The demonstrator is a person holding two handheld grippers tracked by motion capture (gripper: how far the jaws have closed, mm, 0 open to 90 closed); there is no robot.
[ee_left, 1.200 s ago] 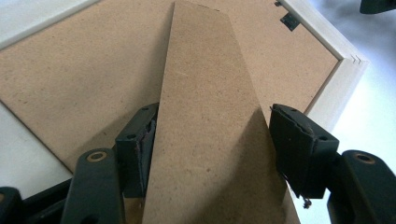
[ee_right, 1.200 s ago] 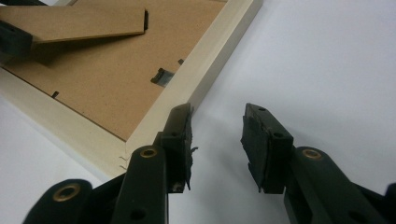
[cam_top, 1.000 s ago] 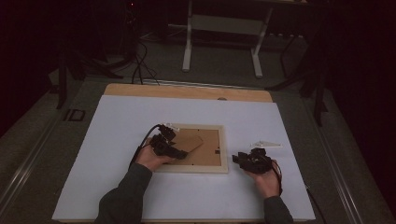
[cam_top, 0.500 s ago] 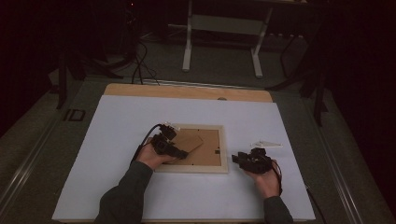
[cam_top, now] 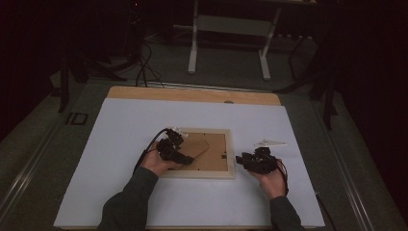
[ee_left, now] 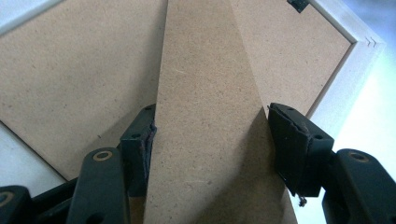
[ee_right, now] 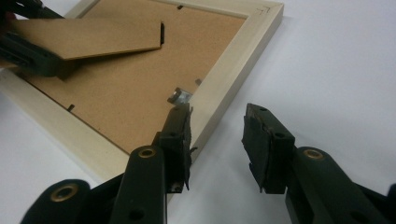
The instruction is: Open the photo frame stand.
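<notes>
A pale wooden picture frame (cam_top: 231, 156) lies face down on the white table, its brown backing board (cam_top: 216, 155) facing up. My left gripper (cam_top: 187, 158) reaches in from the frame's left side. It is shut on the brown stand flap (ee_left: 210, 70), whose free end is lifted off the backing (ee_right: 93, 37); its jaws (ee_left: 212, 109) press the flap's two long edges. My right gripper (cam_top: 240, 161) sits at the frame's right rail (ee_right: 233, 70). Its jaws (ee_right: 217, 114) are open, one over the rail by a small metal tab (ee_right: 180, 96), the other over bare table.
The white table cover (cam_top: 120, 144) reaches to a strip of bare wood (cam_top: 192, 94) at the far edge. Beyond it stand a white-legged stand (cam_top: 195, 48) and cables (cam_top: 144, 67) on the dark floor. Both of the person's forearms come in from the near edge.
</notes>
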